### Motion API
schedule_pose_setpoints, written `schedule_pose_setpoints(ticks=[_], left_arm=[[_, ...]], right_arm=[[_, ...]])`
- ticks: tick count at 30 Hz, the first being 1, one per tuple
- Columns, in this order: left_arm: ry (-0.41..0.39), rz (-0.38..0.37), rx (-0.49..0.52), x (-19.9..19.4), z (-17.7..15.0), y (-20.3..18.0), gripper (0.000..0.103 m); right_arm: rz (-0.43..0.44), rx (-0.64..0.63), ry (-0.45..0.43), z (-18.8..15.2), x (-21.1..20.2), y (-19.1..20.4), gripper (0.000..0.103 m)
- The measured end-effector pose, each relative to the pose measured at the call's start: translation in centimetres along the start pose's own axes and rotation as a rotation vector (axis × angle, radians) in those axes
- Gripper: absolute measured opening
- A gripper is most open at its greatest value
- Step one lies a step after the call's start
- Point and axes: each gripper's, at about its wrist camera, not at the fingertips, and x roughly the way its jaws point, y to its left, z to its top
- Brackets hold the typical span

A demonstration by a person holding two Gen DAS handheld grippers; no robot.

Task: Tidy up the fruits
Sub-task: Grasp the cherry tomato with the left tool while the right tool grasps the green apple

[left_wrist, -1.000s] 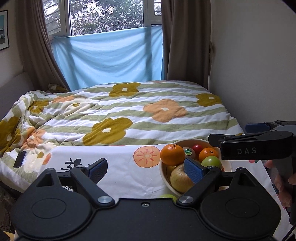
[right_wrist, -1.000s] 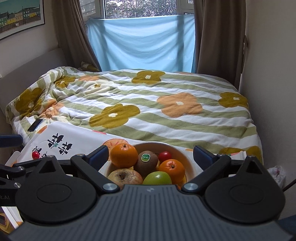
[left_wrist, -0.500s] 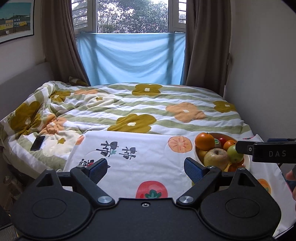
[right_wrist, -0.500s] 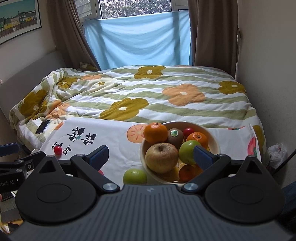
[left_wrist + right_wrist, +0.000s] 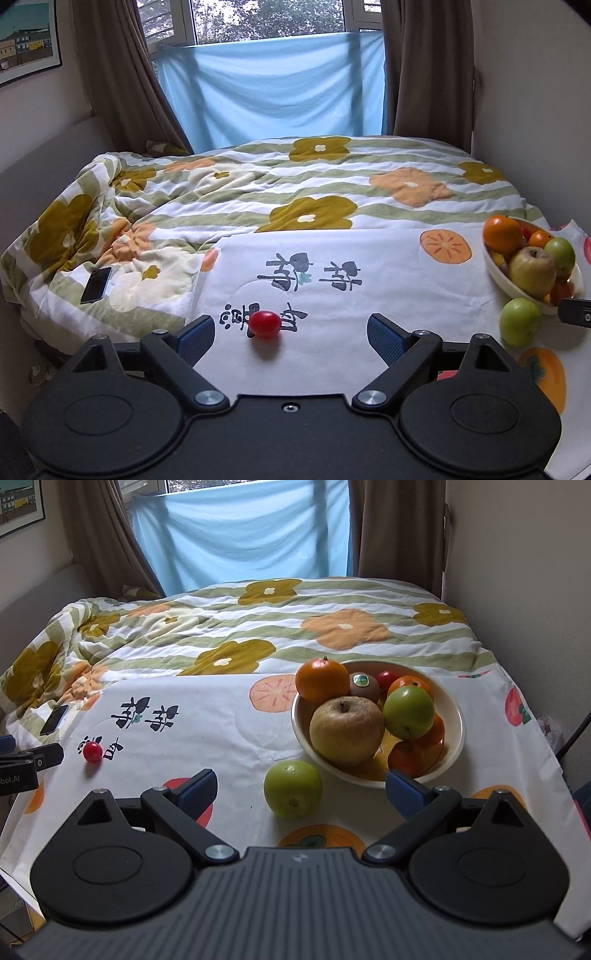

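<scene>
A bed under a flowered quilt (image 5: pixel 332 184) fills the room below a window draped in blue fabric (image 5: pixel 273 85), and a white printed cloth (image 5: pixel 221 731) lies across its near end. On that cloth sits the cream bowl (image 5: pixel 452 716), heaped with fruit: a large yellow-brown apple (image 5: pixel 345 731) at the front, a green apple (image 5: pixel 408 712) beside it, an orange (image 5: pixel 321 681) at the back left, a kiwi (image 5: pixel 364 686) with a sticker, a small red fruit (image 5: pixel 386 677) behind, and more oranges low on the bowl's right side. Just outside the bowl, touching nothing, a loose green apple (image 5: pixel 293 789) rests on the cloth near the bowl's front-left rim. Well to the left of the bowl a small red tomato (image 5: pixel 264 324) lies alone on the black printed characters. The right gripper (image 5: pixel 301 788) stands wide apart, empty, with the loose green apple between its fingers. The left gripper (image 5: pixel 290 332) is likewise spread wide and empty, the tomato just ahead of its left finger. Far left of the bowl, a dark phone (image 5: pixel 96 285) lies on the quilt.
</scene>
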Motion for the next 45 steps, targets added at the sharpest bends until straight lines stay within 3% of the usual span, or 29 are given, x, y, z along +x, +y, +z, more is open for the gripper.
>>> schedule_pose_setpoints(ticks=[4,12,19,26,41,45], left_arm=[[0.036,-0.01,0.045,3.6,-0.4,1.5,0.09],[0.127,-0.05,0.121,9.7,-0.9,3.0,0.069],[0.149,-0.082,0.147,11.5,-1.0,3.6,0.058],[0.157,-0.127,0.127,12.0,-0.7,4.1,0.04],[0.169,-0.141,0.126,10.7,-1.6,4.2,0.039],[0.173,-0.144,0.113,10.3,-1.9,4.2,0.039]], right_arm=[[-0.04,0.017,0.019,-1.2,1.7,0.9,0.103],[-0.084,0.04,0.053,-2.4,4.8,2.6,0.103],[-0.091,0.083,0.074,-3.0,6.7,3.4,0.103],[-0.108,0.072,0.083,-2.9,7.6,4.1,0.101],[-0.148,0.046,0.065,-2.1,8.6,3.9,0.09],[-0.156,0.042,0.066,-1.9,9.2,3.5,0.082]])
